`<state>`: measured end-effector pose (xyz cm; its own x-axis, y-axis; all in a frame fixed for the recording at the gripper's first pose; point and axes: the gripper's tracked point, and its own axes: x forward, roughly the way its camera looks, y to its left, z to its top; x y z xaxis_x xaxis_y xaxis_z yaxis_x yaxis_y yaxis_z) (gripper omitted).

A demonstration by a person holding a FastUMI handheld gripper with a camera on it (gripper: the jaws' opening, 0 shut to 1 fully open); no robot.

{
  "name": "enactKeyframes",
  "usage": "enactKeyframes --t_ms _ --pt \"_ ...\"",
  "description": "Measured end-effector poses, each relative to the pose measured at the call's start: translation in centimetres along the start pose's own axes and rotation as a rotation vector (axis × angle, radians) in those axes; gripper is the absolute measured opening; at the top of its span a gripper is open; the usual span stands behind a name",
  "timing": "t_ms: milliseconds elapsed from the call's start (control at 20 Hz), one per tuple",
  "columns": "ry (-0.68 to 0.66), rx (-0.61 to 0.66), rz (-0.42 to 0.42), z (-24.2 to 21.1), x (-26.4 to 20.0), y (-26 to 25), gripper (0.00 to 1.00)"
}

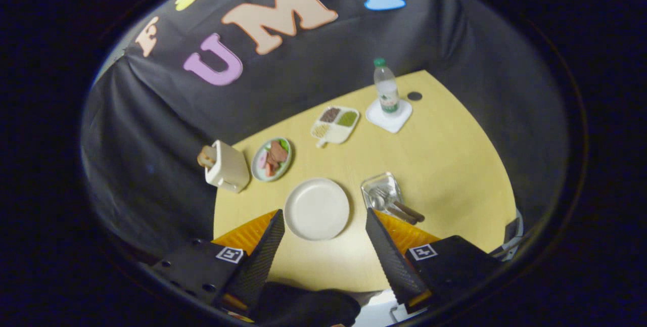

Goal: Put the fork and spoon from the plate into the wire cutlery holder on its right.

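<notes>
Held high above the surface, gripper with jaws spread wide, nothing between them. Plate bare, near the front edge. Fork and spoon already standing in the wire cutlery holder just right of it, handles leaning out rightward. Risk judged slight: a careless sweep might catch those handles and tip the light holder.

On the bench, the plate lies between the spread tongs. Right of it stands the holder with fork and spoon inside. Left sits the toaster; beyond, a food dish, tray, then bottle.
</notes>
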<state>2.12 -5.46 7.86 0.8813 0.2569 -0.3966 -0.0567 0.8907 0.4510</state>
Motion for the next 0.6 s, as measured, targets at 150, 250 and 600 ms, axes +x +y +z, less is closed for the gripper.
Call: enactKeyframes --t_ms 150,250,600 --pt "-0.223 -0.058 0.057 2.1 -0.2 1.7 1.0" --pt "-0.363 -0.108 0.058 3.1 -0.4 2.3 1.0" --pt "-0.662 -0.234 0.051 0.9 -1.0 4.3 1.0"
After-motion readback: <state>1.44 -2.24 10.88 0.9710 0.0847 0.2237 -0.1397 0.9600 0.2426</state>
